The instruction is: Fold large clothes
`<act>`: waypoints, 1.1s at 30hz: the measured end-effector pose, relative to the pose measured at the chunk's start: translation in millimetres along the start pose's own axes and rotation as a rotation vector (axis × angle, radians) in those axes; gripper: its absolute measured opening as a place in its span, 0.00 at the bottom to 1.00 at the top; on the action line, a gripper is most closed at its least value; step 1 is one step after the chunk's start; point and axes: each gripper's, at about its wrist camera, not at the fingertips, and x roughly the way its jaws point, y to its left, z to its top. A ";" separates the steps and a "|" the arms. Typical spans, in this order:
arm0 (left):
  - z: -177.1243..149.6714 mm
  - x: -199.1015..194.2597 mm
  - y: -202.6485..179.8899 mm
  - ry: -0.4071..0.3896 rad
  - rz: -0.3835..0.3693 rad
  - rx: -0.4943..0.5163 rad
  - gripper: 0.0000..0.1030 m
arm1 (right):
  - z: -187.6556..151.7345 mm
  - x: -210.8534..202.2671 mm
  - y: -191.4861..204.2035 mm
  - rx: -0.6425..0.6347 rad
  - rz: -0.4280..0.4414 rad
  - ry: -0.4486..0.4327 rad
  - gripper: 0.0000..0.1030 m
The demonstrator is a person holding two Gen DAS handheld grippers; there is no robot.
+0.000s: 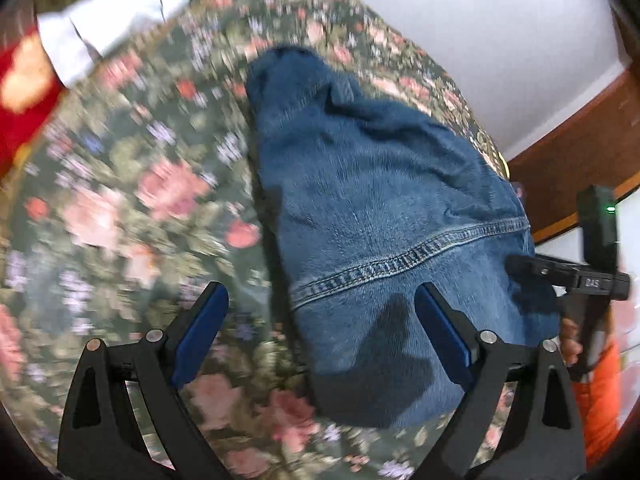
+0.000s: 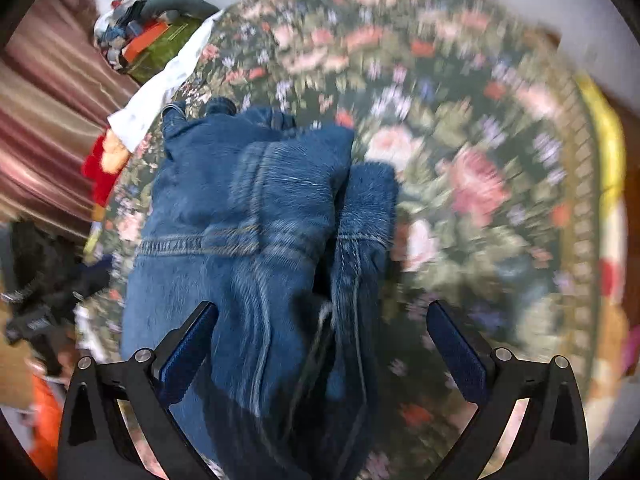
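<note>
A blue denim garment [image 1: 384, 216] lies bunched on a floral bedspread [image 1: 120, 200], with a stitched seam across it. My left gripper [image 1: 322, 296] hovers open above its near left edge, nothing between the blue pads. In the right wrist view the same denim garment [image 2: 240, 220] lies in thick folds on the floral bedspread [image 2: 480, 160]. My right gripper [image 2: 322, 314] stands open over its near end, and the pads do not press the cloth. The other gripper [image 1: 568, 276] shows at the right edge of the left wrist view, held by a hand.
A white cloth [image 1: 116, 20] and a red and yellow item [image 1: 24, 92] lie at the far edge of the bed. A pile of small things [image 2: 132, 36] sits beyond. A striped curtain [image 2: 48, 112] hangs on the left. A wooden rail [image 1: 580, 152] runs along the right.
</note>
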 end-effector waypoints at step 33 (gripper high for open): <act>26.8 -3.9 -25.7 -0.047 -0.237 -0.024 0.74 | -10.1 -4.6 59.4 -0.065 0.282 -0.075 0.54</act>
